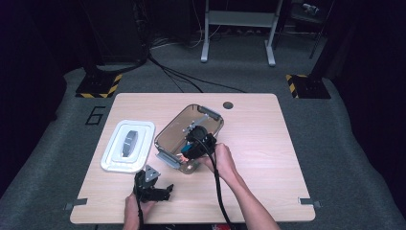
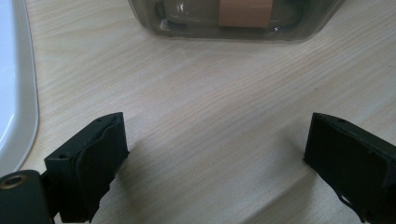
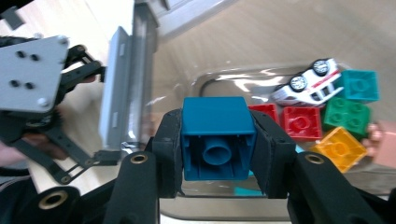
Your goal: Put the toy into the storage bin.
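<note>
- My right gripper has its jaws clamped on a blue building block, one pad on each side face, the hollow underside of the block turned toward the camera.
- The block hangs over the near end of the clear plastic container, just above its floor; in the high view the gripper is dipped inside it.
- Already lying in that end of the container: two red blocks, a green block, a teal block, a yellow block and a small white toy car.
- My judgement: the step in hand is either setting this block down or lifting it out; I cannot tell which.
- Either way I keep the wrist steady and move straight up or down, so the jaws stay clear of the container wall and its side latch.
- If releasing, I'd lower until the block touches the floor, well apart from the car, then open.
- My left gripper rests on the table with its jaws wide apart and nothing between them, beside the white lid; it could brace the container if it slides.
</note>
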